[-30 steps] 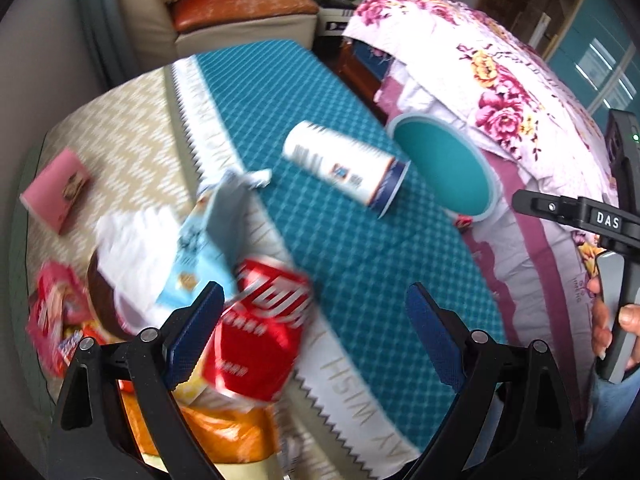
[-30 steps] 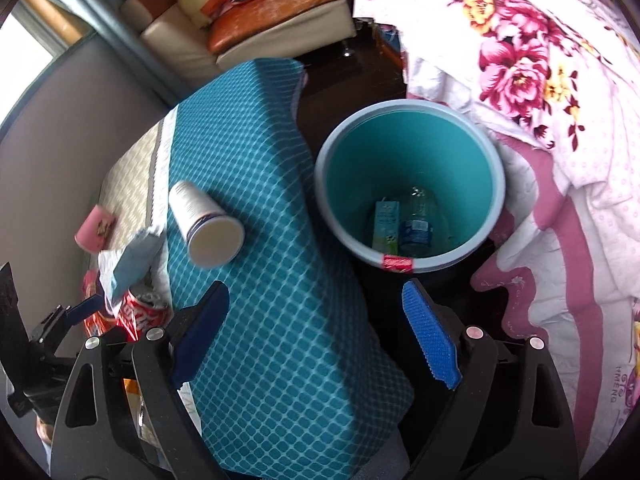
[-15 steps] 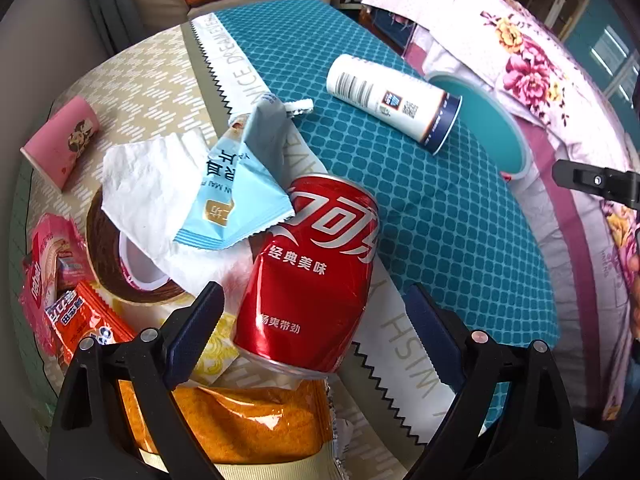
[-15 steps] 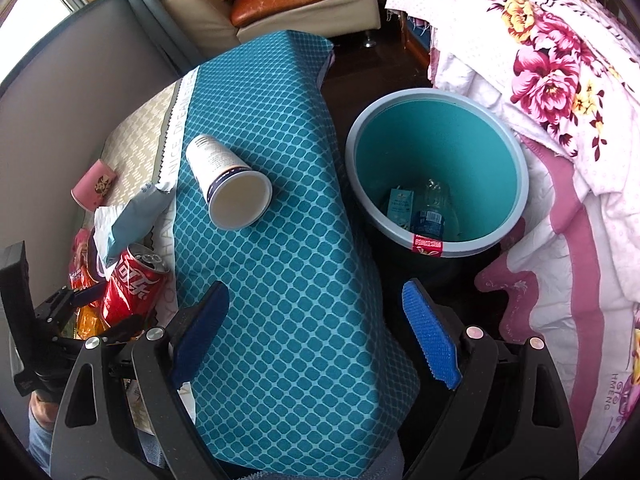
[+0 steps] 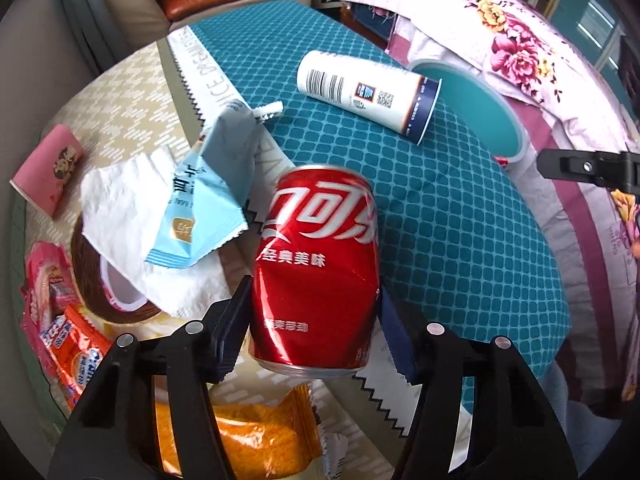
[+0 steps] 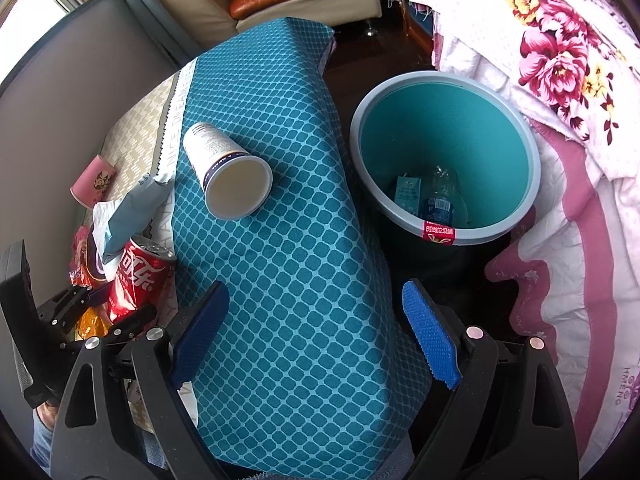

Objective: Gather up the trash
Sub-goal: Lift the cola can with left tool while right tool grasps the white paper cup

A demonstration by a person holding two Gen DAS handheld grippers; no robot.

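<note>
1. The dented red aluminium soda can (image 5: 316, 272) is found lying on its side near the front edge of the counter (image 5: 460, 240), right where the teal diamond-patterned cloth (image 6: 288, 280) meets a white zigzag-edged strip.
2. The left claw (image 5: 314, 320) has just been closing, and both pads are seen pressed against the can's lower sides, so it's gripped. The dent sits about level with the pads.
3. The left side of the can is crowded: a light blue snack wrapper (image 5: 208, 208) over a crumpled white tissue (image 5: 124, 216), an orange snack packet (image 5: 248, 436) below, red packets (image 5: 60, 320) at the far left. Not much room there.
4. To the right of the can the teal cloth is bare up to the counter's rim.
5. A white paper cup with a dark blue rim (image 5: 368, 92) is lying on its side further back, well apart from the can, mouth pointed towards the bin.
6. The round teal plastic bin (image 6: 444, 156) is standing on the floor just beside the counter's right edge, against the floral bedding (image 6: 560, 52). A small carton and a bottle can be made out at the bottom.
7. The right claw (image 6: 316, 332) is held spread wide with nothing in it, above the cloth's near corner by the bin.
</note>
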